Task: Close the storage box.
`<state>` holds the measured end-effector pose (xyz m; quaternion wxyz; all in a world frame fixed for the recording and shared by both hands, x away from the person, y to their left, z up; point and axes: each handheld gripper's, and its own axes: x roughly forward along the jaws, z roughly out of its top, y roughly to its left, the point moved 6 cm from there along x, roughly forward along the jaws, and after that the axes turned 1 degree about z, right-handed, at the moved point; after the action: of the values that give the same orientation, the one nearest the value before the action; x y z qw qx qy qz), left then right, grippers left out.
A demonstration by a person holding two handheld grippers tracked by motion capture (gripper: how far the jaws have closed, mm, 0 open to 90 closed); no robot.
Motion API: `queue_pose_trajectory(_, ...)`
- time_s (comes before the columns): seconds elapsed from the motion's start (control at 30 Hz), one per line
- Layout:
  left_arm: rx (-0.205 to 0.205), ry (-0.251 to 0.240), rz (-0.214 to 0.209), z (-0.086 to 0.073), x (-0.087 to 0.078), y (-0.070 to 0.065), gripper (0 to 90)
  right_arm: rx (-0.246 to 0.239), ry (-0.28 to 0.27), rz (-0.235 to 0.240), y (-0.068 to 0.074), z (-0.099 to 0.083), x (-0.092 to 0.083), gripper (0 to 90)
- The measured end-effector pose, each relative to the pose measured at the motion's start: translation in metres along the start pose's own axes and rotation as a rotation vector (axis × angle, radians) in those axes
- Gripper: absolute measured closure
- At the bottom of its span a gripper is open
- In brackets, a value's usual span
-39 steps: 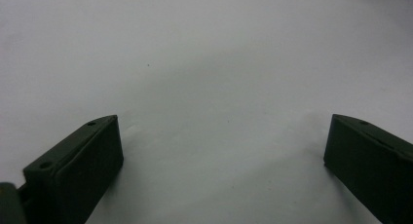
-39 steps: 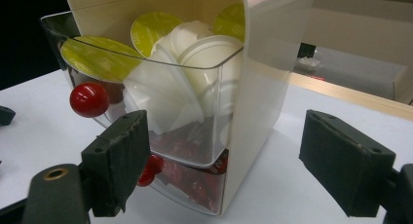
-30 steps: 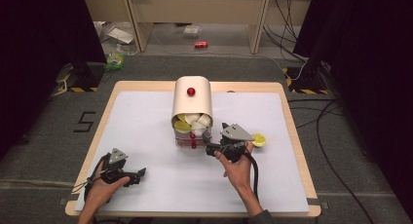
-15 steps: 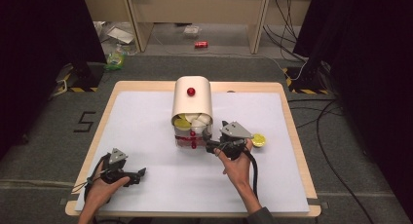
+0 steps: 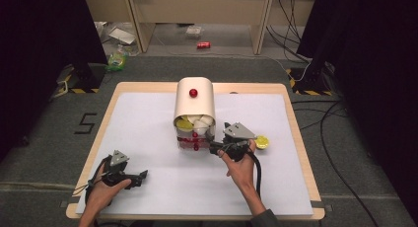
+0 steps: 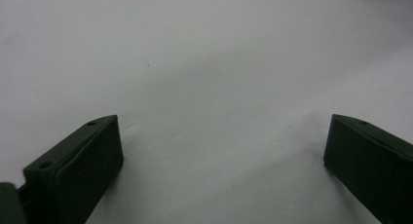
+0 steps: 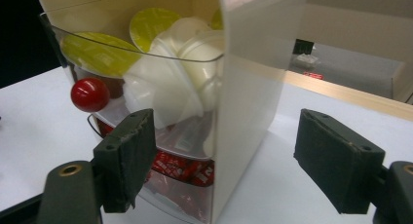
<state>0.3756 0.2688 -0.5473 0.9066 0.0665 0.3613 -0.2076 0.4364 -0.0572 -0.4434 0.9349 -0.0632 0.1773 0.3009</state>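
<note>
Grey carpet and beige cabinet fronts are seen along the top of the high view, with dark curtains at both upper corners and black cables trailing down the right side. Most of the frame's middle and lower part is taken up by a wooden-edged table [image 5: 296,138] covered with a white sheet. At the centre of that sheet a beige dispenser box [image 5: 194,101] is stood, marked on its top by a red knob [image 5: 193,93]; its clear front drawers are turned toward the bottom of the frame. In the right gripper view the upper drawer [image 7: 146,87] is seen pulled out a little, with a red ball handle [image 7: 89,94] at the left and white and yellow-green lidded capsules [image 7: 180,73] piled inside, while red packets [image 7: 187,169] are held in the drawer below. The right gripper [image 5: 217,148] is held just right of the box's front, slightly below centre; its jaws have just been closing, yet they are still spread, the box's front right corner being set between them, and the left pad appears to lie against the clear drawer front, though contact cannot be confirmed from this angle. A small yellow capsule [image 5: 261,141] is left on the sheet just right of that hand. The left gripper [image 5: 140,176] is rested at the lower left of the high view, well apart from the box, and in the left gripper view its pads [image 6: 87,156] are seen spread wide over bare white sheet with nothing between them.
</note>
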Motion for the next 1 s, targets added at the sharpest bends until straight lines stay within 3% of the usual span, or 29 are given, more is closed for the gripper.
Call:
queue_pose_trajectory(0.13, 0.000, 0.000, 0.000, 0.000, 0.000, 0.000, 0.0, 0.048, -0.006, 0.021, -0.006, -0.001, -0.005, 24.2)
queue_pose_trajectory(1.0, 0.002, 0.002, 0.000, 0.000, 0.000, 0.000, 0.0, 0.074, -0.021, -0.025, -0.032, -0.008, -0.033, 23.9)
